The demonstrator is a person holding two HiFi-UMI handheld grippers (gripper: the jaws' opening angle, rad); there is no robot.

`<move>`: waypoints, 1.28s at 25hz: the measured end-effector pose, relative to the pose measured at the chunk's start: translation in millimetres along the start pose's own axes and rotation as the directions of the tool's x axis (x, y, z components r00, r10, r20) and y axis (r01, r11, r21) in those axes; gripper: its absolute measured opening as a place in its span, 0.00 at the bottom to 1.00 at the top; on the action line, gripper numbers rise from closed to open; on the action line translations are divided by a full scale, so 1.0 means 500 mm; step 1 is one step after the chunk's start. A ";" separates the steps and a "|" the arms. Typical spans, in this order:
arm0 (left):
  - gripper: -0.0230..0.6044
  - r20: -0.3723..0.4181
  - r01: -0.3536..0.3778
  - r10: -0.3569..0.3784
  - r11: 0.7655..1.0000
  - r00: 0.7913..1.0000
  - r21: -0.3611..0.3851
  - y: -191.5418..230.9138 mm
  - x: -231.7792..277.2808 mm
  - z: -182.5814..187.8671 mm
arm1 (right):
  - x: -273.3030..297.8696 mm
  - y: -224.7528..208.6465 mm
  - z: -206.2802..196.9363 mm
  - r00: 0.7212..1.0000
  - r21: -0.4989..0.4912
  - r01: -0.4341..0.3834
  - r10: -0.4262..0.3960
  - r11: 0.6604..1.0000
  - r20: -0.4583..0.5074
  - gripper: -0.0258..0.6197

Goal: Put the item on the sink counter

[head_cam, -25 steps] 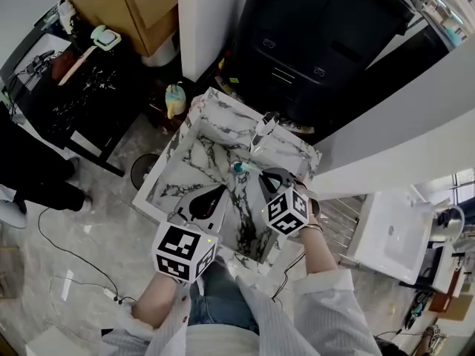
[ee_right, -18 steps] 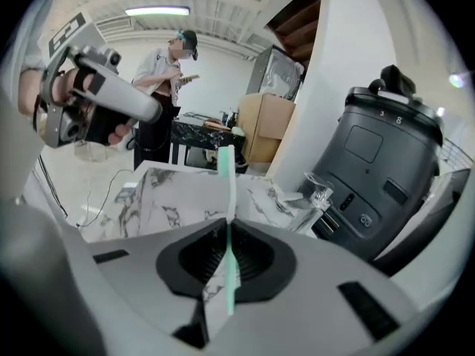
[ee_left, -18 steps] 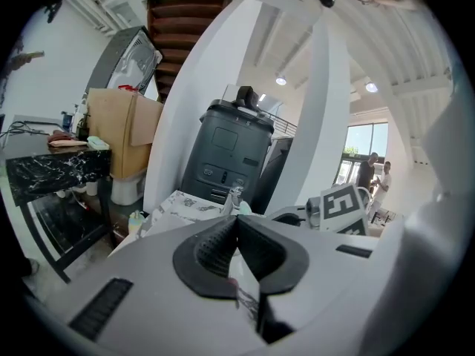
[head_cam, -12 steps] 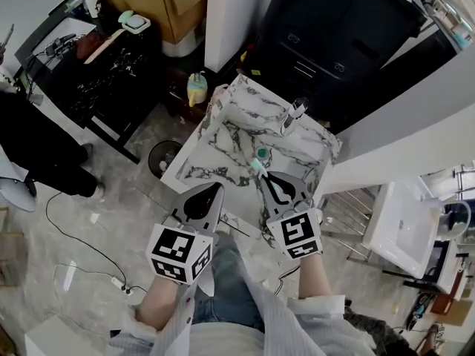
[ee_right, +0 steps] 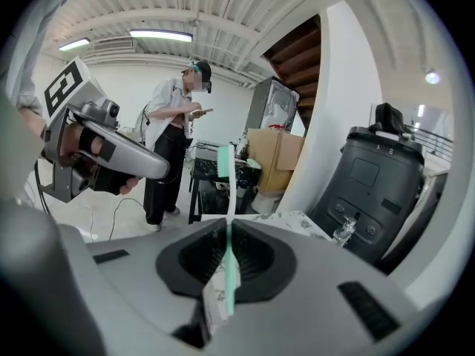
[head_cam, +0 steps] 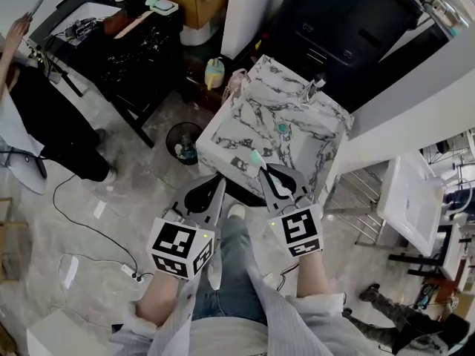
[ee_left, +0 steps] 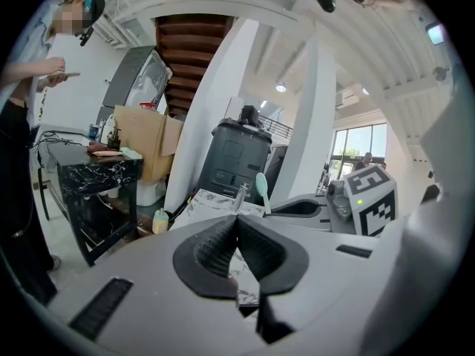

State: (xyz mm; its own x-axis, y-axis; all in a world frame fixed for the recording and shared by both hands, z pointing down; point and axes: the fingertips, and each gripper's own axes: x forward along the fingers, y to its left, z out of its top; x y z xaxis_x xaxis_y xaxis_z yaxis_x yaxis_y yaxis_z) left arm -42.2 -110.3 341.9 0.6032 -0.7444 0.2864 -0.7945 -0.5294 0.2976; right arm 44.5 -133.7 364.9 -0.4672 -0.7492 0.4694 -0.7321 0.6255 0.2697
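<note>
Mint-and-white toothbrush is up in the air, upright, bristle head on top, handle pinched in the right gripper, close by the front edge of the marble sink counter, not touching it

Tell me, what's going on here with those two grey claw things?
A person is holding a hand-held gripper in each hand, facing a marble sink counter. The right gripper is clamped on a green and white toothbrush, held up in the air in front of the counter, not yet set down. The left gripper is shut and empty. A bystander stands off to the left by a black table.
</note>
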 end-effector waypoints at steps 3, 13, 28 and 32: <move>0.06 0.007 -0.003 0.003 1.000 1.000 0.004 0.005 -0.053 -0.013 | -0.015 0.062 0.007 1.000 0.005 -0.008 0.008 1.000 0.000 0.09; 0.06 -0.024 -0.024 0.024 0.999 0.999 -0.023 0.032 -0.143 -0.084 | -0.019 0.199 -0.040 0.995 0.024 -0.064 0.065 0.998 -0.072 0.09; 0.06 -0.068 -0.140 0.132 0.982 0.989 -0.130 0.091 -0.122 -0.242 | 0.056 0.276 -0.248 0.949 0.027 -0.191 0.192 0.981 -0.251 0.09; 0.06 -0.075 -0.156 0.146 0.974 0.986 -0.164 0.113 -0.097 -0.313 | 0.094 0.292 -0.302 0.938 -0.003 -0.211 0.202 0.977 -0.281 0.09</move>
State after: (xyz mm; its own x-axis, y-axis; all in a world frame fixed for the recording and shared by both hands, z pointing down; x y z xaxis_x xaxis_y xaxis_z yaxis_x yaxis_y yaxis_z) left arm -105.4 -40.5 487.3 0.4844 -0.7812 0.3938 -0.8567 -0.3325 0.3943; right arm -9.5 -44.5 553.4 -0.4468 -0.5158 0.7310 -0.6156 0.7702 0.1671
